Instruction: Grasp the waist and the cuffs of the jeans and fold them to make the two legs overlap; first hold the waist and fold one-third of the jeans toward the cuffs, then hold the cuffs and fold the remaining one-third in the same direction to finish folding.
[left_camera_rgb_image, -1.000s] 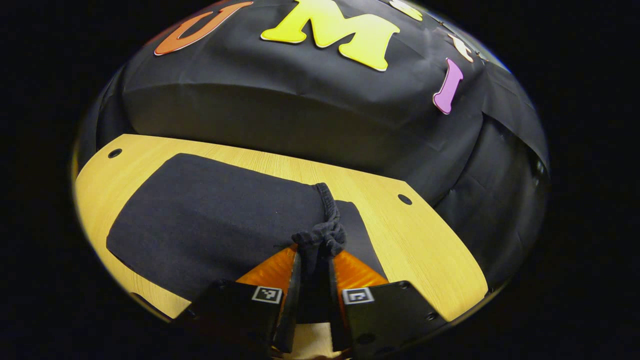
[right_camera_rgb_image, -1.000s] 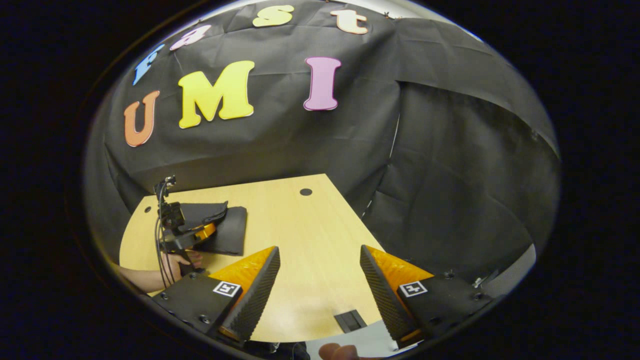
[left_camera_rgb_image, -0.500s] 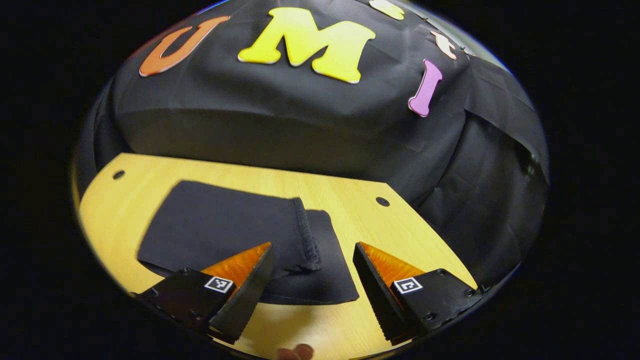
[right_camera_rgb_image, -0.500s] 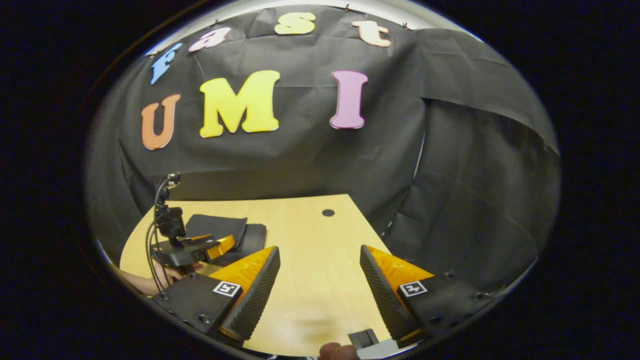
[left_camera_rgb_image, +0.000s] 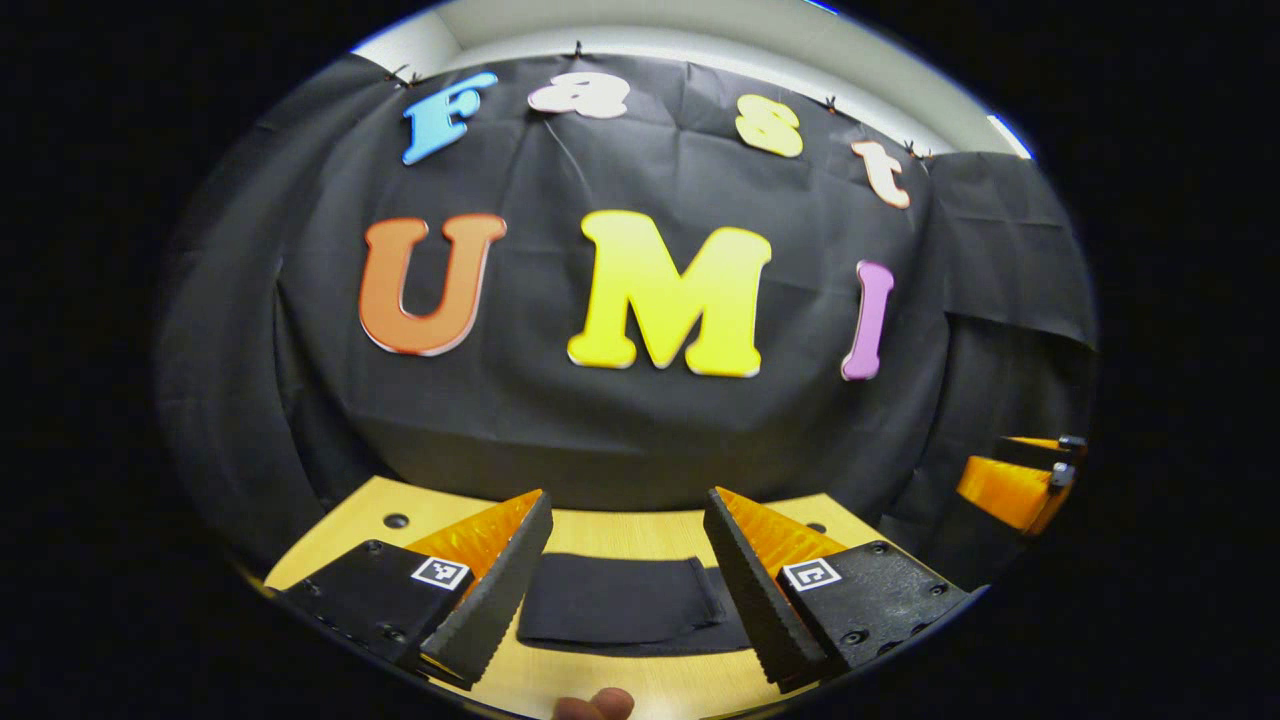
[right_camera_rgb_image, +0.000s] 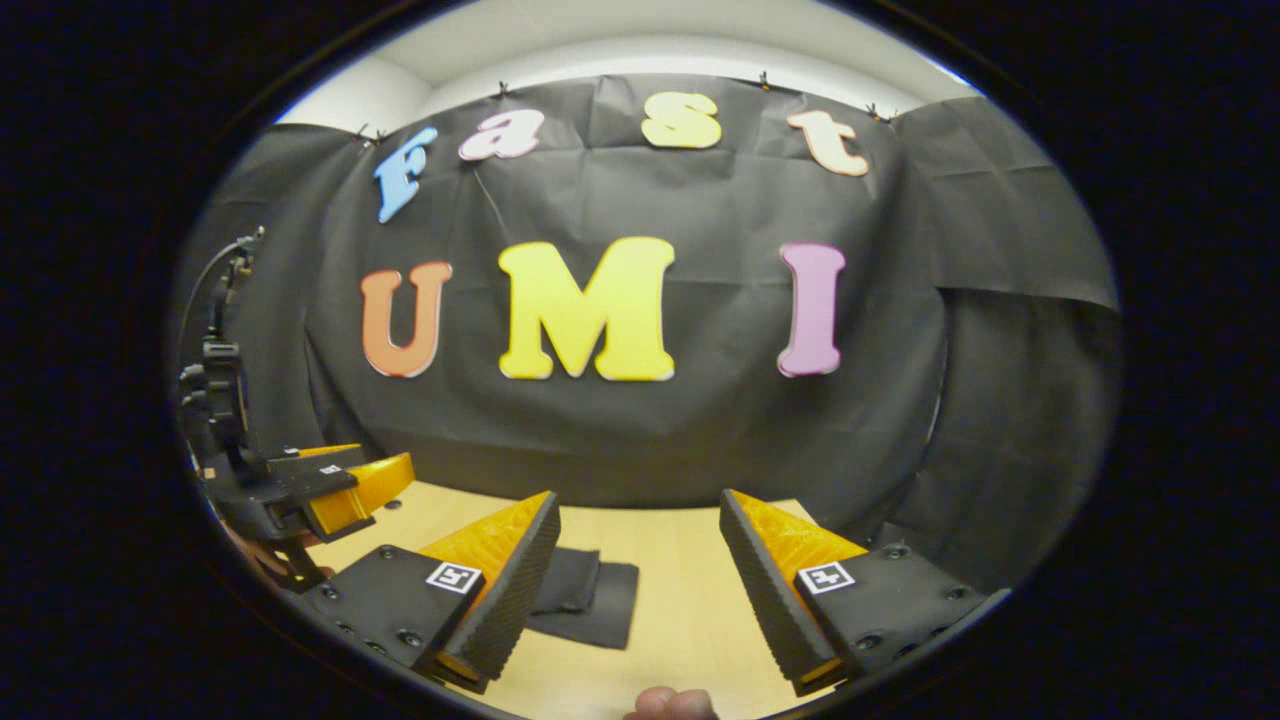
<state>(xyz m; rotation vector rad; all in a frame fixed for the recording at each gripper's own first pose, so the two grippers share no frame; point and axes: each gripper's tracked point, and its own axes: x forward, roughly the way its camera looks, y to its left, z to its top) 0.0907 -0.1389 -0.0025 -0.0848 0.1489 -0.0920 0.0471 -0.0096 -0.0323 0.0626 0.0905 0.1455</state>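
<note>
Dark, folded jeans (left_camera_rgb_image: 620, 610) lie flat on the wooden table (left_camera_rgb_image: 640, 530), nearer its left edge and back edge. The left gripper (left_camera_rgb_image: 625, 570) hangs above them, released, fingers spread wide. The right gripper (right_camera_rgb_image: 640, 575) is likewise released over bare wood; its view catches the left gripper's body at the table's left edge, and a fingertip (right_camera_rgb_image: 670, 703) below.
</note>
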